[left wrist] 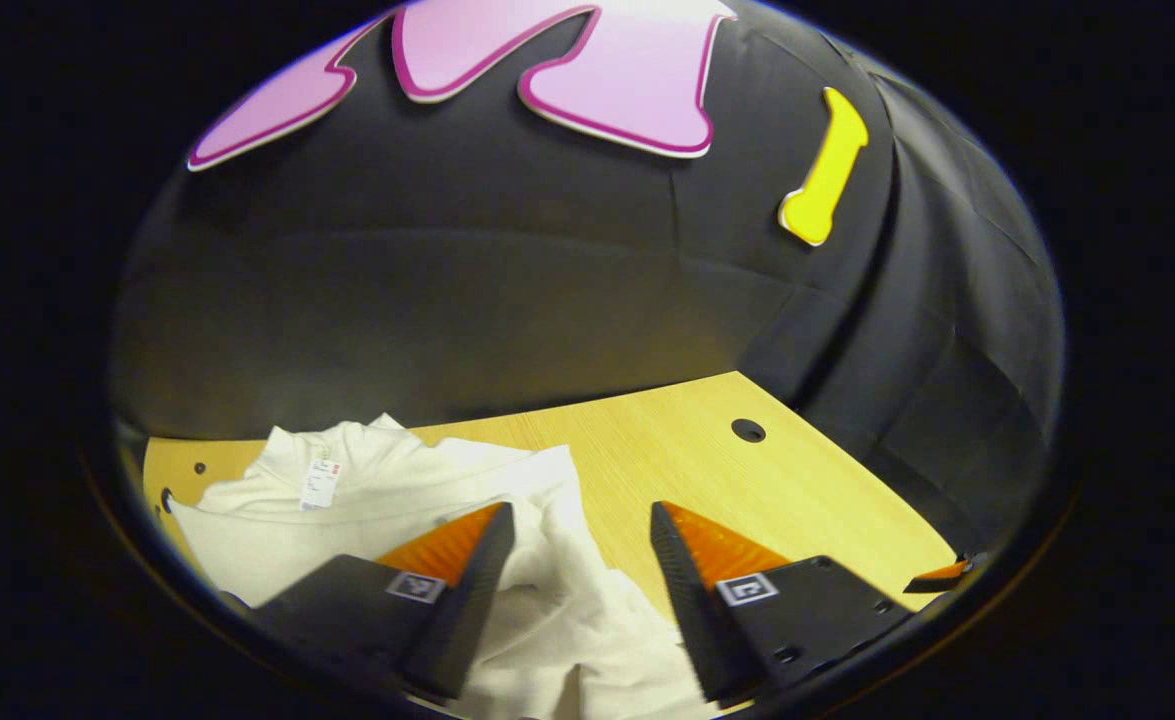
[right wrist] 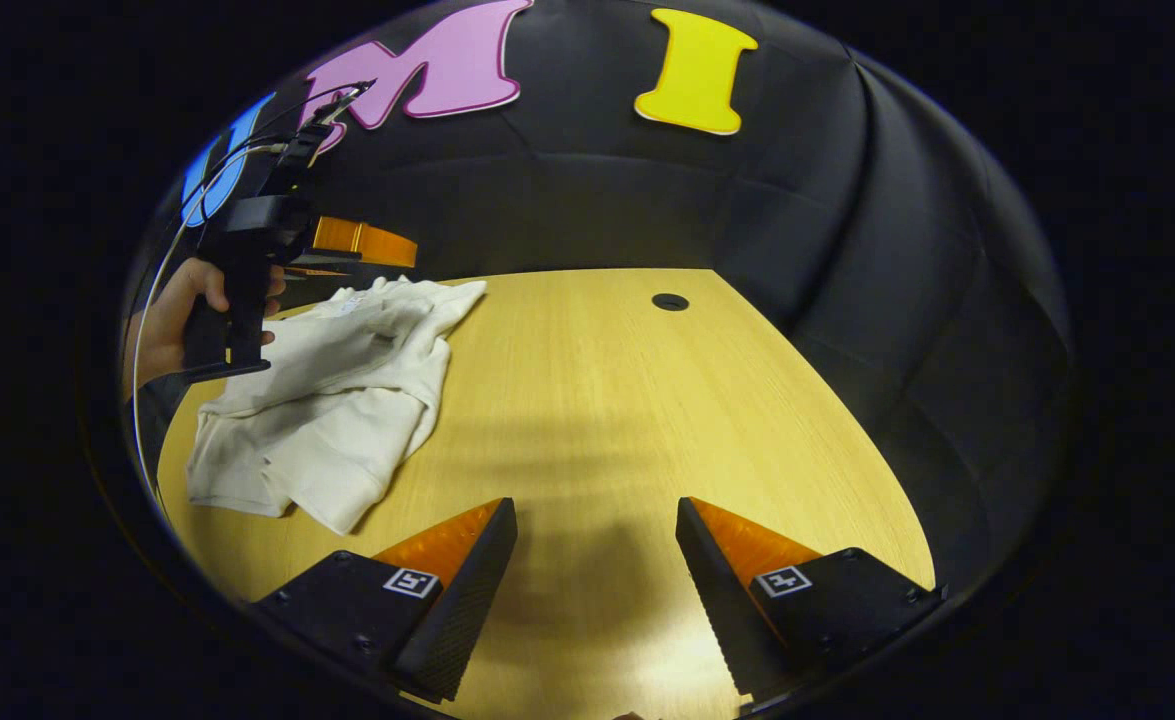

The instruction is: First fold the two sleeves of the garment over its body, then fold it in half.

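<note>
A white garment (right wrist: 332, 400) lies folded and a little rumpled on the left side of the wooden table (right wrist: 627, 400). In the left gripper view the same white garment (left wrist: 387, 500) shows its collar and a paper tag at the far end. My left gripper (left wrist: 579, 520) hangs open just above the cloth, its fingers apart with nothing between them. In the right gripper view a hand holds that left gripper (right wrist: 347, 250) over the garment's far edge. My right gripper (right wrist: 595, 515) stands open above bare table, to the right of the garment.
A round cable hole (right wrist: 669, 301) sits near the table's far edge. Black cloth walls close the booth behind and to the right. The table's right half is bare wood. A tip of the other gripper (left wrist: 939, 575) peeks in at the lower right of the left gripper view.
</note>
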The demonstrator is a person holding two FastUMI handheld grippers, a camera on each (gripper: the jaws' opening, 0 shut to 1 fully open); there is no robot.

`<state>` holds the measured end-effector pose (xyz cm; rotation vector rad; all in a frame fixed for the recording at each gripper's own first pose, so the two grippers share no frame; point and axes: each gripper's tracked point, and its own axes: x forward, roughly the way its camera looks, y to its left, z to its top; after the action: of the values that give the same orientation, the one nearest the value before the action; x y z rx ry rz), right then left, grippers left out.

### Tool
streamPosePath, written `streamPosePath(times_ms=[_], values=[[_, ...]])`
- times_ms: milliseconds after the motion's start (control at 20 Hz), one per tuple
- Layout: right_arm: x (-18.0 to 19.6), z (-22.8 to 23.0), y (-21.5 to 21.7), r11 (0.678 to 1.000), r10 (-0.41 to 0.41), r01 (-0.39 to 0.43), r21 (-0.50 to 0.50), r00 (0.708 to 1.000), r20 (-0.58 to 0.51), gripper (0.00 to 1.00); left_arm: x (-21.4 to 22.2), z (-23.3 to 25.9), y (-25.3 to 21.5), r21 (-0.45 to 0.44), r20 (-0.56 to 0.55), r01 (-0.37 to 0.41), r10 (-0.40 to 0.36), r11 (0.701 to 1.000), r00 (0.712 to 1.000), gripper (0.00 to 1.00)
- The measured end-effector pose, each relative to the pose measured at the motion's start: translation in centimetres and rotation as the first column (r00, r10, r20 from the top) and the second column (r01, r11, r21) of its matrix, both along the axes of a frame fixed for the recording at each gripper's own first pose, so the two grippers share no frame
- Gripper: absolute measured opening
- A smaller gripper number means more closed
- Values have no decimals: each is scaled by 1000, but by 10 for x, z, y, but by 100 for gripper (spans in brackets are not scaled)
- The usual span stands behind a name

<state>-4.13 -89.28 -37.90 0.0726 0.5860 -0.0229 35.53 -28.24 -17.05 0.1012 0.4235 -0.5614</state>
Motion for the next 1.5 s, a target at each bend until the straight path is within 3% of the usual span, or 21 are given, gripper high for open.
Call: streamPosePath(times_ms=[50, 100, 200, 400, 600, 700, 750, 850, 1100, 1350, 1500], values=[[2, 4, 9, 1000, 18, -18, -1, 1000, 6, 98, -7, 3, 15, 19, 14, -18, 17, 1000, 1000, 98], [5, 6, 18, 999, 37, -37, 2, 999, 13, 98, -14, 3, 35, 43, 31, -44, 43, 998, 999, 99], [10, 16, 38, 997, 73, -73, 1, 997, 29, 98, -29, 3, 76, 72, 66, -104, 99, 992, 993, 99], [18, 26, 80, 989, 150, -150, 6, 988, 43, 98, -71, -6, 156, 9, 5, -227, 227, 974, 974, 99], [23, 22, 123, 977, 210, -211, 24, 977, 23, 99, -112, -32, 245, -4, -60, -372, 371, 928, 927, 99], [23, 10, 146, 969, 234, -231, 83, 972, -21, 99, -129, -48, 282, -2, -98, -435, 433, 900, 896, 98], [22, 4, 159, 964, 242, -233, 129, 969, -53, 98, -138, -56, 298, -3, -112, -461, 457, 888, 882, 92], [27, -5, 169, 965, 230, -216, 151, 970, -82, 99, -150, -74, 325, 14, -137, -503, 500, 864, 855, 98], [40, -20, 181, 972, 187, -167, 166, 976, -113, 99, -180, -108, 361, 40, -207, -557, 552, 829, 807, 98], [47, -37, 191, 977, 149, -120, 177, 976, -160, 99, -188, -142, 364, 68, -267, -576, 571, 815, 776, 98], [50, -41, 193, 982, 131, -105, 159, 977, -166, 100, -186, -150, 366, 119, -225, -597, 607, 793, 762, 98]])
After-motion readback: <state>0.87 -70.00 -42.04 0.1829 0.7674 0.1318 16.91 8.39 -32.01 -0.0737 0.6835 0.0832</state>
